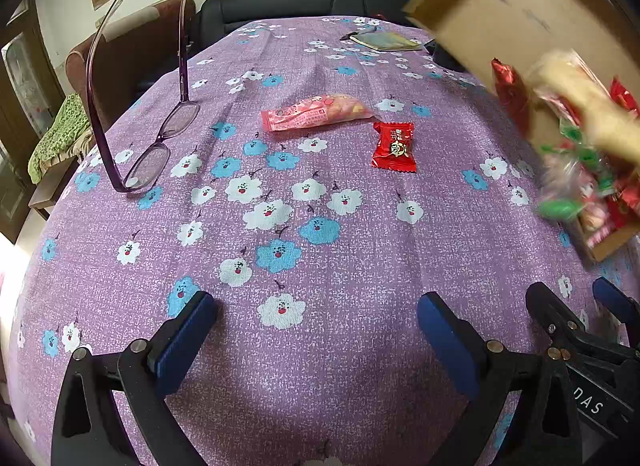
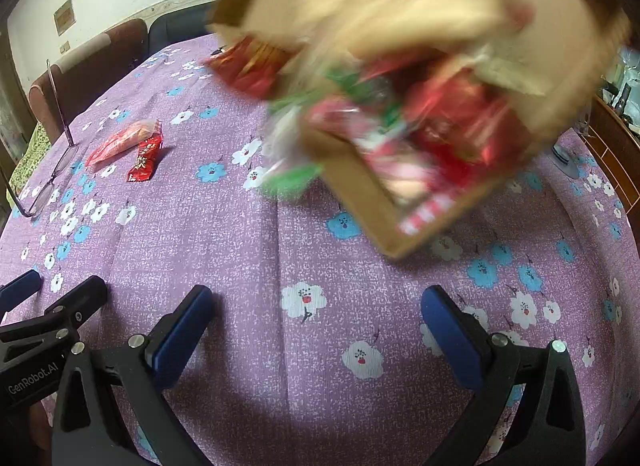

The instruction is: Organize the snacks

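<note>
Desk under purple floral tablecloth (image 1: 320, 326); both left tongs (image 1: 318, 330) and right tongs (image 2: 316, 322) gape wide, empty; tilted, blurred cardboard box (image 2: 360, 193) of snacks above; black sofa (image 1: 288, 5) behind.

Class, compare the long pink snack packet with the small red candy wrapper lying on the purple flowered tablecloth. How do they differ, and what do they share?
The long pink snack packet is pale pink and elongated; the small red candy wrapper is deep red and short. The packet lies crosswise in the left wrist view, farther off; the wrapper lies more lengthwise, nearer. Both are sealed and lie flat on the purple flowered tablecloth, close together, outside the tilted cardboard box.
</note>
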Available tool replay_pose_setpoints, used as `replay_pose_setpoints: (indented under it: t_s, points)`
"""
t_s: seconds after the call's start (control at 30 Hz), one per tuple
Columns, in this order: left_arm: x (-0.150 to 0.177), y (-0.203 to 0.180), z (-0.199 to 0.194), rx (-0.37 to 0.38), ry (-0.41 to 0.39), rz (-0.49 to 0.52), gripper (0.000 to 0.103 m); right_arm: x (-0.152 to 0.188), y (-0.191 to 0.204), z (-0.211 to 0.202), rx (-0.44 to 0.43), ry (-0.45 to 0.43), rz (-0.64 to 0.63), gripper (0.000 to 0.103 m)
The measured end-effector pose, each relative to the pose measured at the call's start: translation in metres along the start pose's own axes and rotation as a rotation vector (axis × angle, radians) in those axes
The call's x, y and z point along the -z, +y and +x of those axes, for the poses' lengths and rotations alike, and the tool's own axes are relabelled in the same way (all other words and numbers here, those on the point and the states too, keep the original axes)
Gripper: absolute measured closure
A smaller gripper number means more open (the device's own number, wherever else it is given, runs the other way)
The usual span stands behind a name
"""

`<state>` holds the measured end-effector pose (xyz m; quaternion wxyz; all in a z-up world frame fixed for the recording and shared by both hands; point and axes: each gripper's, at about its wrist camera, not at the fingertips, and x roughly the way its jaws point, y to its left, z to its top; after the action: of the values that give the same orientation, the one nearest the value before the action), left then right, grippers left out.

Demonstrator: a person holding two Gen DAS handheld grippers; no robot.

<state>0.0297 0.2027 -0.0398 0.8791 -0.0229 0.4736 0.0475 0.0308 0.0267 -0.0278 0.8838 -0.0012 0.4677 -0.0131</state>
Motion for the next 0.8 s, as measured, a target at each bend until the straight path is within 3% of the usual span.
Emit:
replay_pose_setpoints:
  t_s: [0.8]
  points:
    - [-0.0002,-0.0013,0.0007,-0.001,0.000,-0.002,0.001,-0.0003,-0.0017,-0.0015,-0.001,0.000,-0.002,0.000]
